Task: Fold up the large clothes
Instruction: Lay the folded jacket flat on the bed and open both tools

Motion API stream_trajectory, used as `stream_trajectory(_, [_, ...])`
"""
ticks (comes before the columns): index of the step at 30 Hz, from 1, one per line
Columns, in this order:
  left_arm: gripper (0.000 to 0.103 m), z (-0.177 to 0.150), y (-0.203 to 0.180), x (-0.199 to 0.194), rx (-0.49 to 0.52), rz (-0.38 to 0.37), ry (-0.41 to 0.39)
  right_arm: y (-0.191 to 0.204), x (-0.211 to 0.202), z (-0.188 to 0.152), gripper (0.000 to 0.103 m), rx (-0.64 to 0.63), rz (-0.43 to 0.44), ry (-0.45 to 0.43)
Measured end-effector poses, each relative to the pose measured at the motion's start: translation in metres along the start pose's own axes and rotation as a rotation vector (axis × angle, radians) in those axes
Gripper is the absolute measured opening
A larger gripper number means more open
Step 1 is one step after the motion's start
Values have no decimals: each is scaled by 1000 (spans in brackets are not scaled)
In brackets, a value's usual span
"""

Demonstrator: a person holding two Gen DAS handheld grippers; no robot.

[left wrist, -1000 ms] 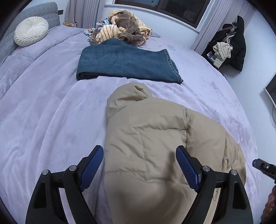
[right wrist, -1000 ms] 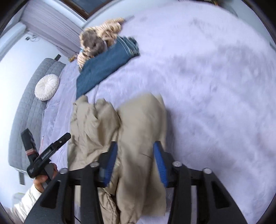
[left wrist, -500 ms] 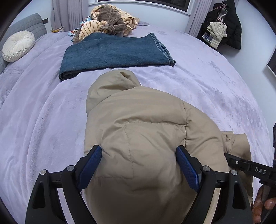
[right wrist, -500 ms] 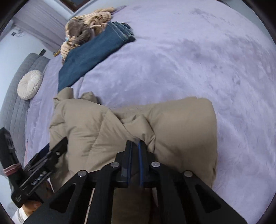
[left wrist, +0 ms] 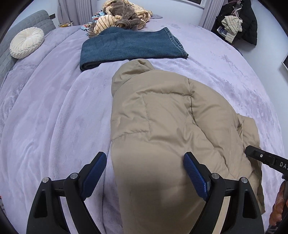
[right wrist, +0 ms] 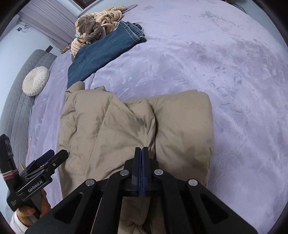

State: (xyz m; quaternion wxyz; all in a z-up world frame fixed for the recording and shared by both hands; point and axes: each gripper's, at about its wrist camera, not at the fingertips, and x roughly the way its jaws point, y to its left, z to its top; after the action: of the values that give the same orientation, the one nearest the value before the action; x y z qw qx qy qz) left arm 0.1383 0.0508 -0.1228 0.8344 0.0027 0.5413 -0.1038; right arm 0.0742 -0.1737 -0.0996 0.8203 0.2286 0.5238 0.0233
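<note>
Judging from how things lie now, roughly mid-task. Far left, only a round cushion [left wrist: 27, 42] on the bed [left wrist: 54, 111]. Further right, at the back, already folded and set aside: jeans [left wrist: 129, 45]. Behind them, waiting unfolded: a heap of clothes [left wrist: 122, 16]. Nearer, in the middle of the bed, in hand now: tan puffer jacket [left wrist: 162, 117], hood toward the jeans, body bunched and not yet squared, one sleeve lying out to its right side. Probably left to do: bring the sleeves in, fold the body over, then start on the heap.

Left gripper [left wrist: 144, 172] spread wide over the jacket's near end, nothing pressed between the pads. Right gripper [right wrist: 141, 153] closed tight, tips at a crease by the sleeve; cannot tell whether a pinch of cloth is caught.

Against a second ago: left claw just as wide, looking at the jacket from slightly further left. Right claw then partly open astride a hanging fold, now shut, and the sleeve spread flat beside the body.
</note>
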Motion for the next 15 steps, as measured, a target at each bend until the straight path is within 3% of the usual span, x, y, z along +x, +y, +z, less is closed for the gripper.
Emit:
stream_trajectory(9, [88, -47, 8, -22, -22, -14, 36, 12, -51, -62, 0, -21, -16, -34])
stream_trajectory(15, [90, -71, 14, -25, -33, -30, 69, -1, -35, -97, 0, 29, -33, 53])
